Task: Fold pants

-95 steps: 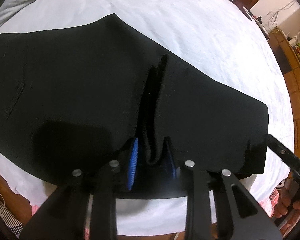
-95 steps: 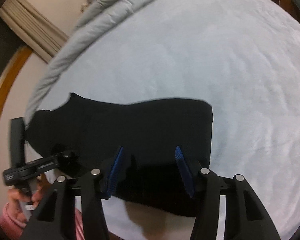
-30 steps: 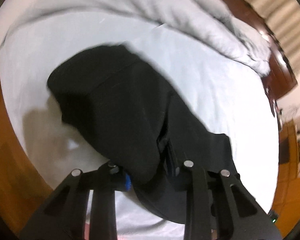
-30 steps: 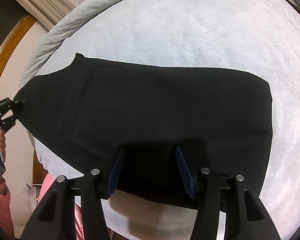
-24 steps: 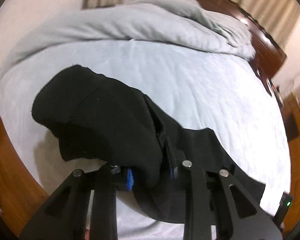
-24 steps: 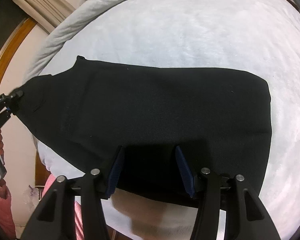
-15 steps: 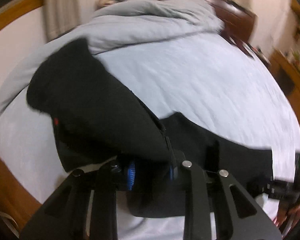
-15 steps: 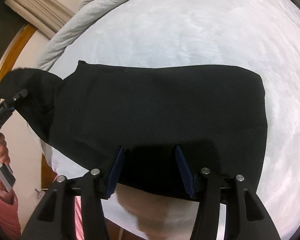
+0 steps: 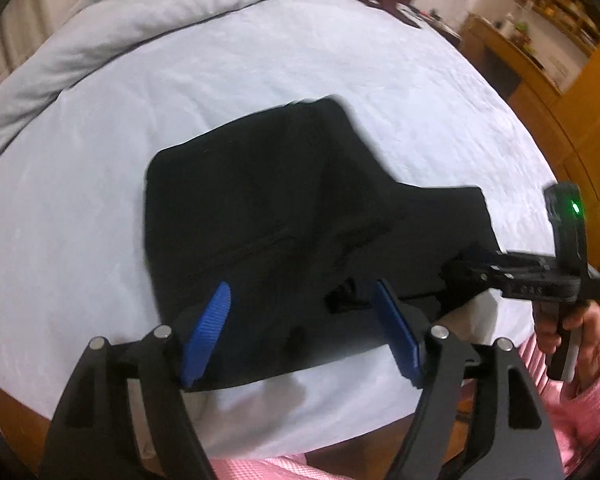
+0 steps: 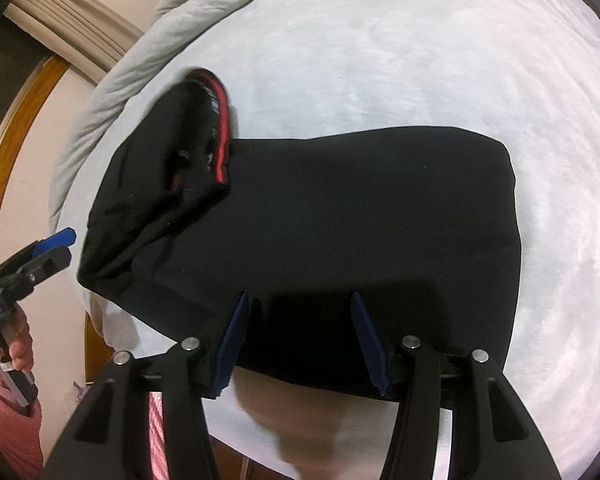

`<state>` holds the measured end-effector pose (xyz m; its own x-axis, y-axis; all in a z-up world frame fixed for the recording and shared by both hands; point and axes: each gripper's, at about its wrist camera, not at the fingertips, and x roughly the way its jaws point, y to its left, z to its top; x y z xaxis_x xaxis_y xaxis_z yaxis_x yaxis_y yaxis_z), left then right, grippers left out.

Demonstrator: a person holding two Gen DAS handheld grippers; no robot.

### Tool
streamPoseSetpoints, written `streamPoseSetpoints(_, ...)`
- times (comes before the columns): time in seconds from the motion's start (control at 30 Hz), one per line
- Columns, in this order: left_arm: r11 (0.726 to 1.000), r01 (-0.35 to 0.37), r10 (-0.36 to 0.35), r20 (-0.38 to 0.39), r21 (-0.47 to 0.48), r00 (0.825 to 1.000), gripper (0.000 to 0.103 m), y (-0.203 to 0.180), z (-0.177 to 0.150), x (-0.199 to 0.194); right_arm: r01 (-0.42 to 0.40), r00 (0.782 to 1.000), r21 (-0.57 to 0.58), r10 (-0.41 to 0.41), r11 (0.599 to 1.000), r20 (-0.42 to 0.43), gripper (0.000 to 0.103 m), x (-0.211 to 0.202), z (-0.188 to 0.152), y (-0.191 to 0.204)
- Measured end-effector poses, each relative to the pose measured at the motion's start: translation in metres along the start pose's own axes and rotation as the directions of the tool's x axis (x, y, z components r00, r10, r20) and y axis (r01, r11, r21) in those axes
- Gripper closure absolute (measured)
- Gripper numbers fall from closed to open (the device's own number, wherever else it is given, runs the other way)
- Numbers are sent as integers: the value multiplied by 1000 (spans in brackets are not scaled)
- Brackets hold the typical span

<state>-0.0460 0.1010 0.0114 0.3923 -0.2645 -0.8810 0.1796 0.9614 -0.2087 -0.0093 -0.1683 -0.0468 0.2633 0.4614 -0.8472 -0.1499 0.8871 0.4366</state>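
Observation:
The black pants [image 10: 360,216] lie on the white bed sheet [image 10: 400,52], with their left end flipped over on top so that a red-striped waistband [image 10: 218,132] shows. In the left wrist view the pants [image 9: 268,208] lie folded in a heap. My left gripper [image 9: 306,320] is open and empty just above the near edge of the pants. My right gripper [image 10: 300,328] is open over the near edge of the pants, holding nothing. The right gripper also shows at the right of the left wrist view [image 9: 460,276].
A grey duvet [image 9: 148,12] is bunched along the far side of the bed. The wooden bed frame [image 10: 16,120] runs along the left. Wooden furniture [image 9: 540,60] stands at the far right. The bed's near edge is just below both grippers.
My left gripper carried the pants' end up and over to the right, then opened and let it drop onto the rest. My right gripper stayed open and nearly still.

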Motion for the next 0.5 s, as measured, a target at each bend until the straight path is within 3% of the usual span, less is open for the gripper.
streamPoseSetpoints(0.2,980,-73,73,-7,-186,997,28,44,12,10,7,1000,-30,-7,1000,2,45,0,10,17)
streamPoseSetpoints(0.37,957,-177,161,-88,-229,983,28,60,19,37,-10,1000,-73,10,997,3,36,5,32,46)
streamPoseSetpoints(0.5,950,-164,142,-101,-265,985,24,68,16,43,-29,1000,-105,28,994,-11,26,14,55,72)
